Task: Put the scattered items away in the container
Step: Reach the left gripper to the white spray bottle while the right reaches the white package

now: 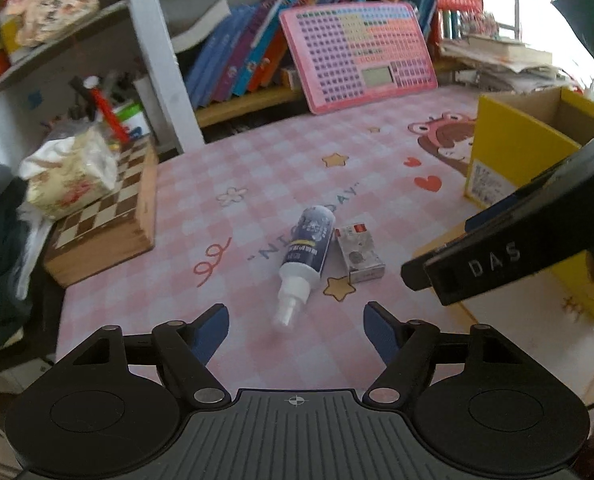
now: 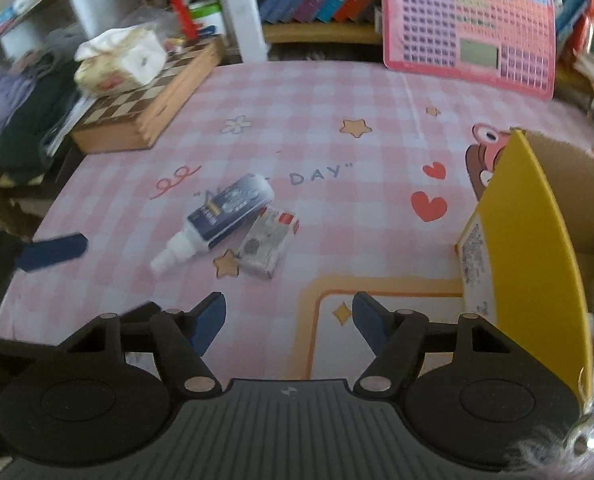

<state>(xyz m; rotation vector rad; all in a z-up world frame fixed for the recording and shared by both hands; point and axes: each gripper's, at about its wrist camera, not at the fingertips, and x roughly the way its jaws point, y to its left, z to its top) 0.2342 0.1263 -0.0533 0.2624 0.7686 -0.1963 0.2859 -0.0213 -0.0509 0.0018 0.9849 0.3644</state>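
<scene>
A white spray bottle with a dark blue label [image 1: 306,254] [image 2: 221,216] lies on its side on the pink checked mat, nozzle toward me. A small grey-and-white box [image 1: 360,253] [image 2: 268,240] lies right beside it. A yellow cardboard box [image 1: 525,152] [image 2: 537,240], open at the top, stands at the right. My left gripper [image 1: 296,330] is open and empty, just short of the bottle's nozzle. My right gripper [image 2: 289,320] is open and empty, near the yellow box's front corner. The right gripper's body shows in the left wrist view [image 1: 497,256]; a left fingertip [image 2: 53,256] shows in the right wrist view.
A wooden chessboard box [image 1: 109,216] [image 2: 149,96] with a tissue pack [image 1: 71,170] [image 2: 121,58] on it stands at the left. A pink keyboard-like toy board [image 1: 357,52] [image 2: 469,20] leans on books at the back. Dark clothes [image 2: 29,120] lie far left.
</scene>
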